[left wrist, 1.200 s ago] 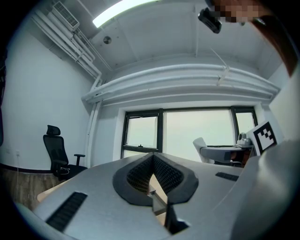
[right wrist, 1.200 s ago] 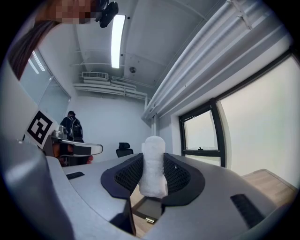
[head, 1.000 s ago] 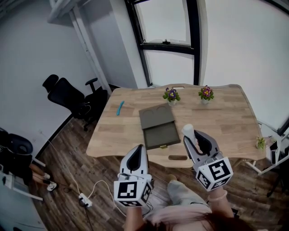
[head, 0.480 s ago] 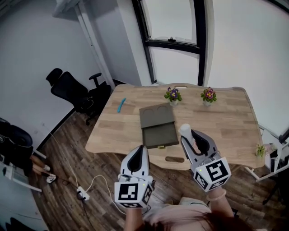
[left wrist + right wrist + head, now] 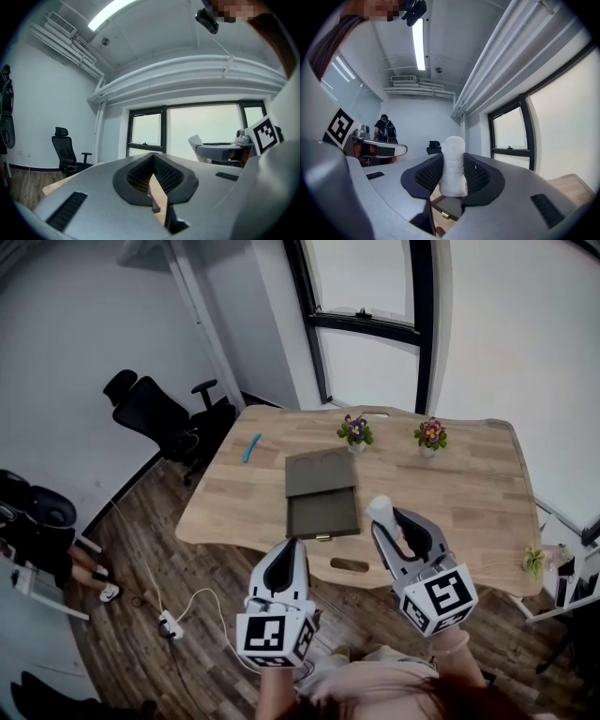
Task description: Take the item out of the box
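A dark olive box [image 5: 322, 495] lies open on the wooden table [image 5: 469, 493], its lid folded back toward the window. My right gripper [image 5: 382, 521] hangs over the table's near edge, right of the box, shut on a white, rounded, cloth-like item [image 5: 379, 509]. In the right gripper view that white item [image 5: 453, 166] stands upright between the two black pads [image 5: 427, 174]. My left gripper [image 5: 292, 545] is level in front of the table's edge, near the box's front. Its jaws meet at the tip [image 5: 153, 157] with nothing between them.
Two small flower pots [image 5: 355, 432] [image 5: 429, 435] stand at the table's far side, and a blue object [image 5: 251, 447] lies at its left. A black office chair [image 5: 155, 418] stands left of the table. A power strip [image 5: 171, 624] and cable lie on the floor. A person [image 5: 384, 129] stands far off.
The view has swung slightly, so the table and chair sit a little differently in the picture. Both grippers drifted level in front of the table. The right one keeps its hold on the white item.
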Tool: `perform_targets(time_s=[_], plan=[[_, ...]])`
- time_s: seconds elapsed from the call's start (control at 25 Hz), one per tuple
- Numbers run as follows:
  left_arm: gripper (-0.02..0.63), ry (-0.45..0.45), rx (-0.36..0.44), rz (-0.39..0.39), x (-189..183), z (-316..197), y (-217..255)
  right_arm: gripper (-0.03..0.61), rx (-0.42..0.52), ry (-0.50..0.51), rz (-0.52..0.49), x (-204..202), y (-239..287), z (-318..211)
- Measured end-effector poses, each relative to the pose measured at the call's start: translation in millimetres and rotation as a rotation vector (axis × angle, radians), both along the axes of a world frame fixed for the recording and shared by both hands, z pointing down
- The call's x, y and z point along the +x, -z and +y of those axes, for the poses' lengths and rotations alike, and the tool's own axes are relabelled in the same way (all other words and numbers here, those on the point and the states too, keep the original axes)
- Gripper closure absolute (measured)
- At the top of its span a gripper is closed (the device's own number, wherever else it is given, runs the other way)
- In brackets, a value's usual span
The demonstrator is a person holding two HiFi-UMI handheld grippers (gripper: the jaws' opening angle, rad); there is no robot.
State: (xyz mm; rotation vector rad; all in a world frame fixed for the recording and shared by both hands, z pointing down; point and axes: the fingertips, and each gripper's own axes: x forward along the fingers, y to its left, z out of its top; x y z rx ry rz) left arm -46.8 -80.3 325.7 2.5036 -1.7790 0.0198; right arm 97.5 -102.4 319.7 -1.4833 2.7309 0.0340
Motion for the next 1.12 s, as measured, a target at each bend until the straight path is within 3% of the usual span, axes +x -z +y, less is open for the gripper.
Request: perform_targets(time_s=[0.56, 1.12], plan=[[0.618, -0.003, -0.001, -0.007, 23.6, 6.3, 3.0, 0.456, 0.013, 0.005, -0.018, 21.1, 4.4, 3.5], [0.618, -0.031, -0.012, -0.019, 5.0, -3.3, 0.0, 0.456, 0.001, -0.038, -0.047, 4.5, 0.8, -2.7]])
